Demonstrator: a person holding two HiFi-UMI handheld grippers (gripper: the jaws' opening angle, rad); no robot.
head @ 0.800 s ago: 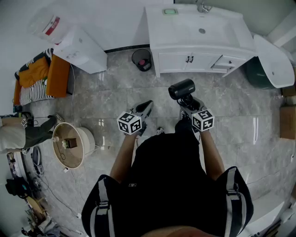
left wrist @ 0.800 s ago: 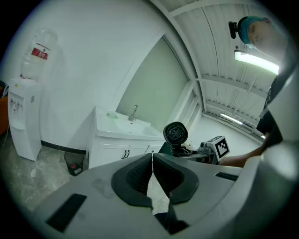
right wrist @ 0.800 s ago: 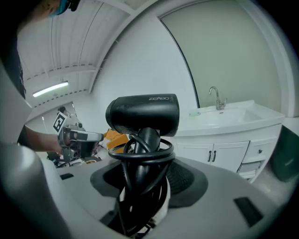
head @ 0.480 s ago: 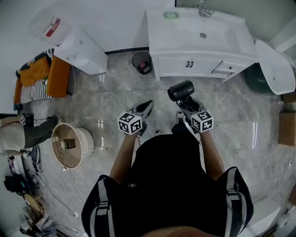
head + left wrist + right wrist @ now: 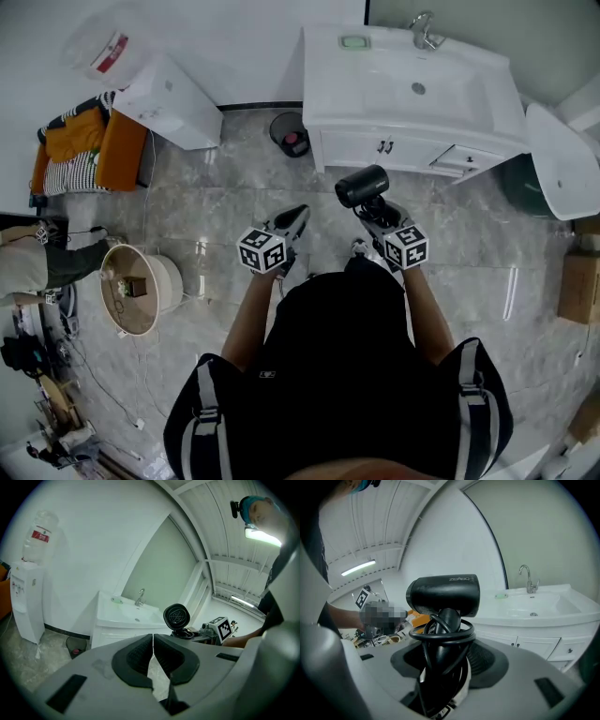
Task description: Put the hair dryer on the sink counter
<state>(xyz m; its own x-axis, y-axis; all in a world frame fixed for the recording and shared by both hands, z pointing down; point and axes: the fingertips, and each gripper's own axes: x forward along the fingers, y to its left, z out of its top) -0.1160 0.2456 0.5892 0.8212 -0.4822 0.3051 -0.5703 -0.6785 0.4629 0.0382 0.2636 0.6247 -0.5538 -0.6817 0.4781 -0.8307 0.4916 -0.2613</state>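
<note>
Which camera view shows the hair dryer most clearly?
The right gripper view: the hair dryer fills the centre, barrel sideways, cord wound round its handle, held between the jaws. The head view shows it small, from above. The left gripper view shows only its round grille end, small.

place: washroom corner | cues: sink cabinet [image 5: 412, 150], tap [image 5: 424, 30], marble-tiled floor [image 5: 216, 206], water dispenser [image 5: 173, 101]

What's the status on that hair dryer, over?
Right gripper shut on hair dryer handle. Left gripper shut, empty. Sink counter ahead, not reached. Open floor between.
</note>
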